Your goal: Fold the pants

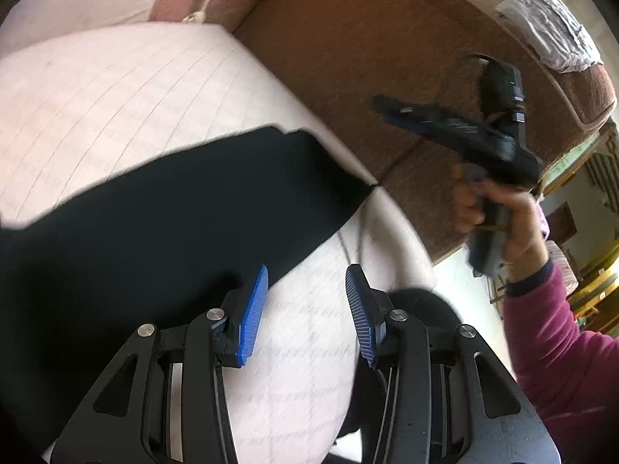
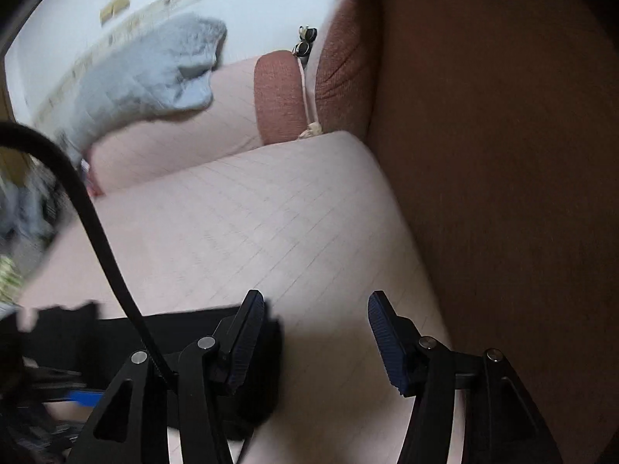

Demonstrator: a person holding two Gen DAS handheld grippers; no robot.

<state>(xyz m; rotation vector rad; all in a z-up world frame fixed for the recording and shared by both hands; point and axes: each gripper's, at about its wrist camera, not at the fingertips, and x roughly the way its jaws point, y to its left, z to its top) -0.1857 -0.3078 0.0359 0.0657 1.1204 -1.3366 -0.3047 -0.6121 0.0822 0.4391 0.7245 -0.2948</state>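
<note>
The black pants lie flat on the pale quilted sofa seat. My left gripper is open and empty, hovering just above the seat, its left pad at the pants' near edge. My right gripper shows in the left wrist view, held up in a hand over the brown sofa back, away from the pants; its jaws are blurred there. In the right wrist view my right gripper is open and empty, and the pants lie at the lower left by its left finger.
The brown sofa back rises behind the seat. A grey towel or blanket lies on the far seat cushion. A black cable crosses the right wrist view. White floor and furniture lie past the seat's edge.
</note>
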